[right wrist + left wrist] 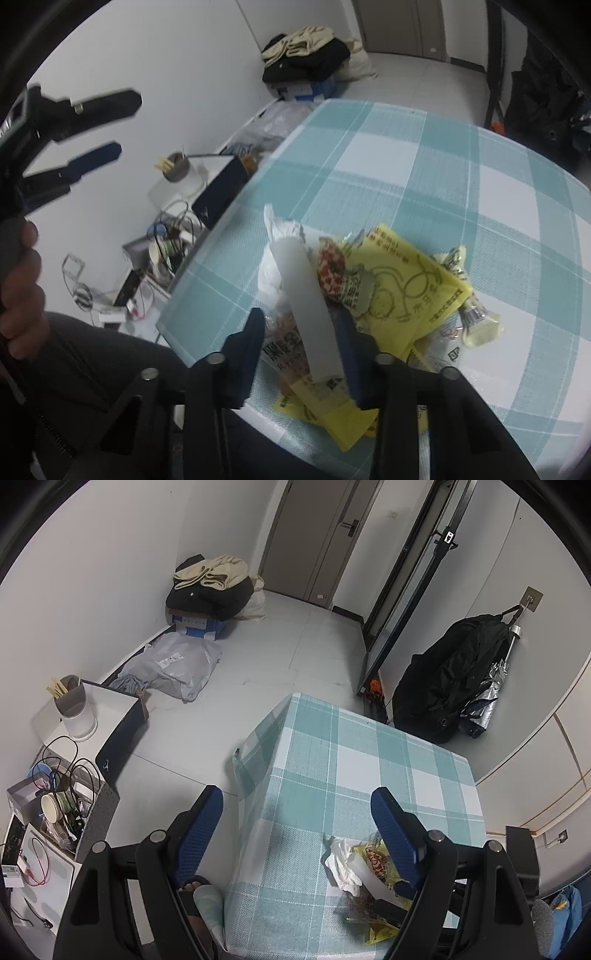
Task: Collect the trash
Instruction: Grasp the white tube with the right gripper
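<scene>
A pile of trash lies on the teal checked table (424,155): yellow wrappers (410,273), a white crumpled plastic bag (280,232), a red-patterned packet (332,269) and a white flat strip (306,295). My right gripper (301,332) is low over the pile, its jaws partly closed around the white strip; I cannot tell whether the pads touch it. My left gripper (303,808) is open and empty, high over the table's left edge; it shows at the left of the right wrist view (110,125). The pile shows in the left wrist view (362,864).
Left of the table, boxes on the floor hold cables and a paper cup (55,805), beside a white jar with sticks (72,705). Clothes (214,583) and a grey bag (177,664) lie by the far wall. A black backpack (450,679) hangs at right.
</scene>
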